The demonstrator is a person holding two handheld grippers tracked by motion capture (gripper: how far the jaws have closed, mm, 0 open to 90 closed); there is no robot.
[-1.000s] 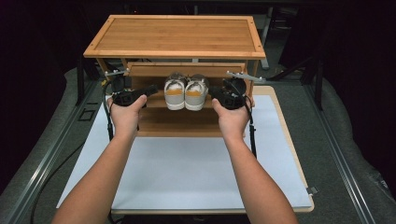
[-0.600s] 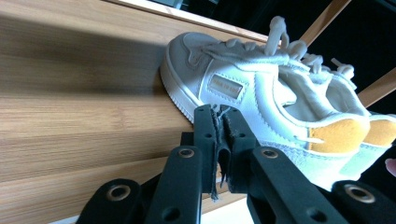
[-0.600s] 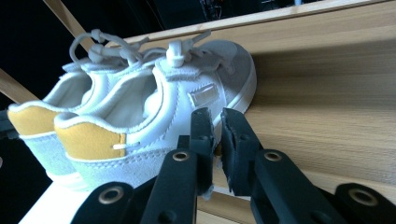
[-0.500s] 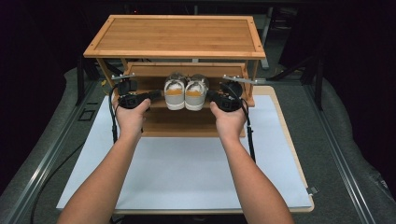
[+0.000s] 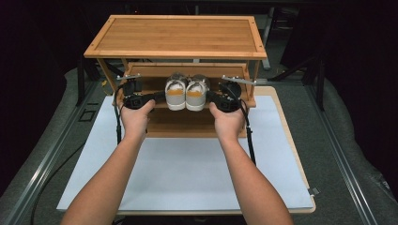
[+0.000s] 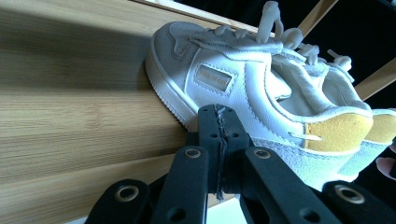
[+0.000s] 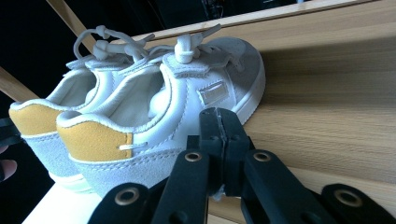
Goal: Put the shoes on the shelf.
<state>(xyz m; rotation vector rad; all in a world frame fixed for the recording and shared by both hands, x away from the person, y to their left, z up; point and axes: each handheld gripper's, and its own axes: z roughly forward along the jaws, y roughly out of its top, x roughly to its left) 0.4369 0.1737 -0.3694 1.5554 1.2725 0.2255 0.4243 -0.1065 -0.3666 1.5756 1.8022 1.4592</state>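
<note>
A pair of small white shoes with yellow heel patches, left shoe [image 5: 176, 93] and right shoe [image 5: 196, 93], stands heels toward me on the middle shelf [image 5: 145, 84] of a wooden rack. My left gripper [image 5: 159, 97] lies just left of the pair and my right gripper [image 5: 211, 97] just right of it. In the left gripper view the jaws [image 6: 218, 114] are pressed together, tip by the left shoe's [image 6: 224, 84] side. In the right gripper view the gripper [image 7: 219, 116] is likewise shut beside the right shoe [image 7: 187, 98]. Both pairs of jaws have just been closing with nothing between them.
The rack's top board [image 5: 176, 37] overhangs the shelf and both grippers. A lower shelf [image 5: 187, 124] sits beneath. The rack stands at the far end of a white mat [image 5: 187, 173] on a wooden table; dark floor and rails surround it.
Both grippers' jaws have closed. The hands have edged slightly inward toward the shoes and otherwise kept their place. The shoes have not moved.
</note>
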